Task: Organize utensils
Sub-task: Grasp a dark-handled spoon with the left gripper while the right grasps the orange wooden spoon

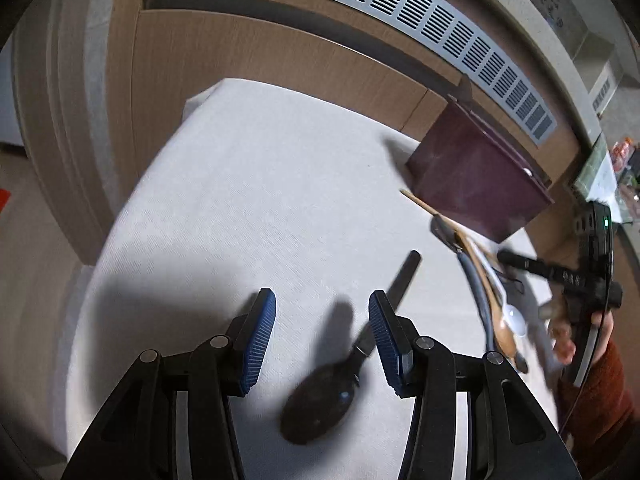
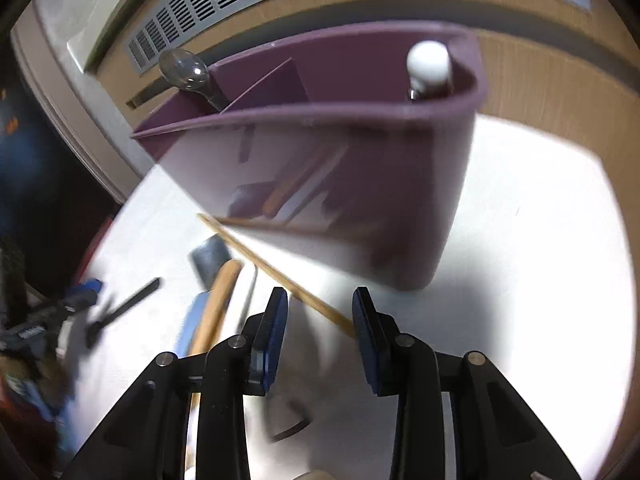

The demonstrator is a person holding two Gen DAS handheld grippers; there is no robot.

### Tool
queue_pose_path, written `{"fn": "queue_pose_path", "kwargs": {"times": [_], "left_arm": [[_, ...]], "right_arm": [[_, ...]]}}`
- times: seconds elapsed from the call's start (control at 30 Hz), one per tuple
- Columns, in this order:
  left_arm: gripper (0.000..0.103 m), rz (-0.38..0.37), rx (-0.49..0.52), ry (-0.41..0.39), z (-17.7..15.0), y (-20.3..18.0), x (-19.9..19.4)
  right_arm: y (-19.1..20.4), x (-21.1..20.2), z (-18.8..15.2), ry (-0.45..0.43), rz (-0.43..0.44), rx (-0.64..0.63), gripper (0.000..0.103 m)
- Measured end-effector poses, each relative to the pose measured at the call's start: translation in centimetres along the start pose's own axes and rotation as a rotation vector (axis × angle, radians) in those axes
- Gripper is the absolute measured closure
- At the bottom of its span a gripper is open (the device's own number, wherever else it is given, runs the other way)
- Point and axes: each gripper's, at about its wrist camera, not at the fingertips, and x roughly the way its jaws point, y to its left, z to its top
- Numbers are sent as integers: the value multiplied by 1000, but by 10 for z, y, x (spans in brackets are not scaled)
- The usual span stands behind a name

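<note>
Left tongs (image 1: 322, 334) released, blue pads spread wide over the white tabletop (image 1: 240, 200), nothing pinched between them. Dark spoon (image 1: 320, 404) lying flat on the cloth right under those pads, handle running up past the right-hand pad, bowl nearest the camera. Off to the right, a heap of loose utensils (image 1: 494, 300): wooden spoon, white plastic spoon, a blue-grey piece, all piled together. Purple holder (image 2: 340, 184) standing behind the heap, near the wooden wall panel. Inside it, a clear spoon (image 2: 184, 70) poking up from the left compartment, a white-tipped utensil (image 2: 428, 64) at the right end. Right tongs (image 2: 320, 334) parted too, gripping nothing, hanging above a thin wooden chopstick (image 2: 276, 272) that slants beneath them.
</note>
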Motion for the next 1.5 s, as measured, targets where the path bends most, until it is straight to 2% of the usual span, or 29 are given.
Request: {"fn": "queue_pose_path", "kwargs": {"times": [0.07,0.1,0.2,0.37,0.4,0.53,0.63,0.8,0.97,1.0,1.03,1.1,1.17,1.2,1.33,1.5], "left_arm": [[54,-23,0,9,-1,-6,1],[54,-33,6,14,-3,-8,1],[54,-55,30,31,-9,-19,0],[54,-127,40,68,-21,-39,2],[54,-146,45,80,-24,-44,3],[54,-195,111,114,-31,-69,7],[54,-110,196,112,-29,-84,13],[67,35,342,128,-14,-105,32],[74,77,318,160,8,-109,50],[77,81,312,161,11,-108,52],[87,93,307,157,13,-108,54],[91,90,269,147,18,-103,56],[91,72,219,130,19,-96,49],[91,59,194,98,19,-92,39],[91,20,124,-12,13,-79,-4],[91,-10,76,-106,5,-66,-43]], "right_arm": [[11,-3,-16,46,75,-11,71],[19,-4,-24,68,86,-31,71],[44,-12,-46,88,52,-119,71],[76,-21,-71,134,53,-206,70],[69,-28,-81,138,45,-225,71],[82,-39,-85,105,-64,-282,72],[87,-52,-85,54,-174,-314,72],[87,-65,-86,-29,-296,-322,72],[79,-59,-89,-36,-391,-305,74],[77,-59,-89,-35,-419,-299,74],[77,-56,-89,-41,-430,-294,74],[74,-60,-85,-63,-403,-269,74],[70,-63,-80,-69,-318,-233,74],[67,-63,-75,-64,-269,-209,74],[74,-51,-62,-40,-166,-204,75],[95,-31,-55,-35,-165,-256,88]]}}
